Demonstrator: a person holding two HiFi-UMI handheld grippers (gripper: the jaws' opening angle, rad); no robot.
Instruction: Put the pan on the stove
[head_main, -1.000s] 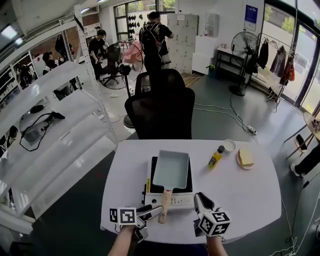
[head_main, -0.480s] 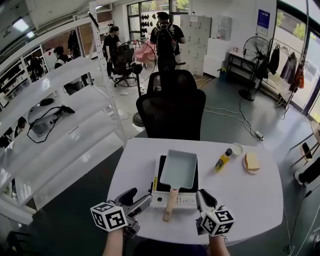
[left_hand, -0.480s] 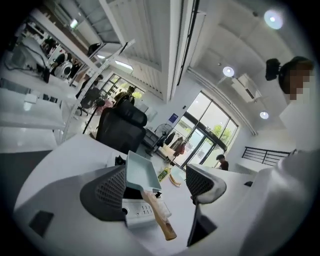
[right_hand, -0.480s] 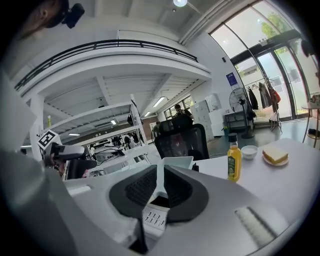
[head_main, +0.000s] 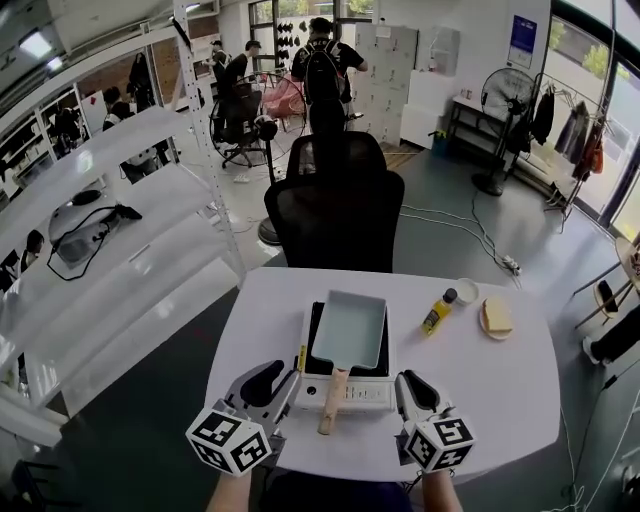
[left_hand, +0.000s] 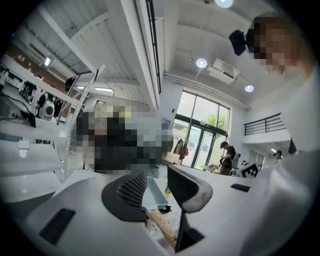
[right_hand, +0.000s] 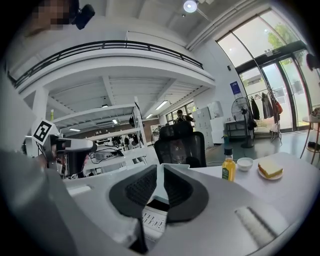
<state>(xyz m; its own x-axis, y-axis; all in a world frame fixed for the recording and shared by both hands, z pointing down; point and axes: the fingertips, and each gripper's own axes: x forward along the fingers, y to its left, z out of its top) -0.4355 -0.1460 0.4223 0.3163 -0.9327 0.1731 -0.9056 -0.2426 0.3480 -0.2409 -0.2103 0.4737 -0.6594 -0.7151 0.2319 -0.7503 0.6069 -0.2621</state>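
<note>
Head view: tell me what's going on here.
The pan sits on the stove on the white table, its wooden handle toward the person. Both grippers hang at the near edge, holding nothing. The left gripper is closing its jaws on air; the right gripper has its jaws slightly apart.

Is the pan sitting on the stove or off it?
On. The pan rests flat on the stove's black top, wooden handle poking out over the front.

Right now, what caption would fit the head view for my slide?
Rectangular pan rests on the portable stove, its wooden handle pointing toward the camera.
</note>
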